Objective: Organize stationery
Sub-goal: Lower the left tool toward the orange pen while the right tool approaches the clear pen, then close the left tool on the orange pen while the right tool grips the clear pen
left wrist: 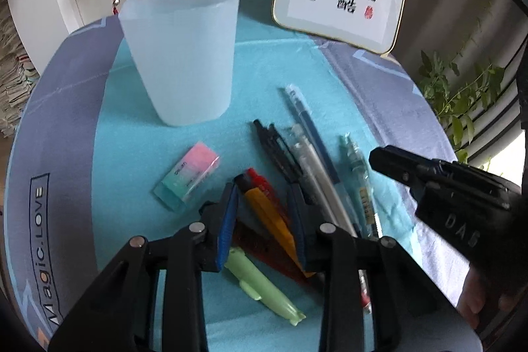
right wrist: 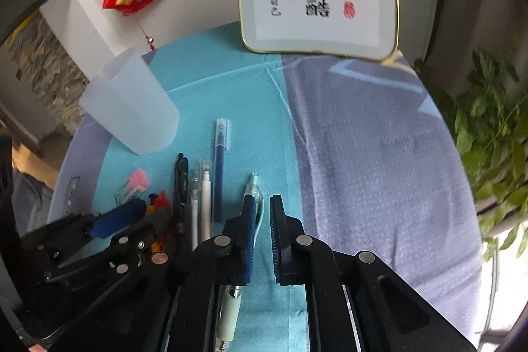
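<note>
Two hand-held tools over a cloth-covered worktop [left wrist: 132,127]; all positions are given relative to the cup [left wrist: 180,55], which stands upright and empty as the likely receptacle. The loose stationery lies on the near side of the cup: an eraser [left wrist: 188,175] just in front of it, and to its right a row of pens laid roughly parallel, tips toward the cup. The left tool [left wrist: 262,187] points steeply down at the near end of this group, its pads narrowed onto an orange pen [left wrist: 264,213] lying askew between them, with a red pen [left wrist: 260,183] alongside – a low grip, probably so the pen can be swung upright. The right tool [right wrist: 262,198] works the far-right edge of the row, furthest from the cup. Its pads are drawn almost together, apparently pinching a clear pen [right wrist: 251,192] near its tip, though one finger hides most of the barrel. Each tool takes the side nearest its own hand – which keeps them apart.
</note>
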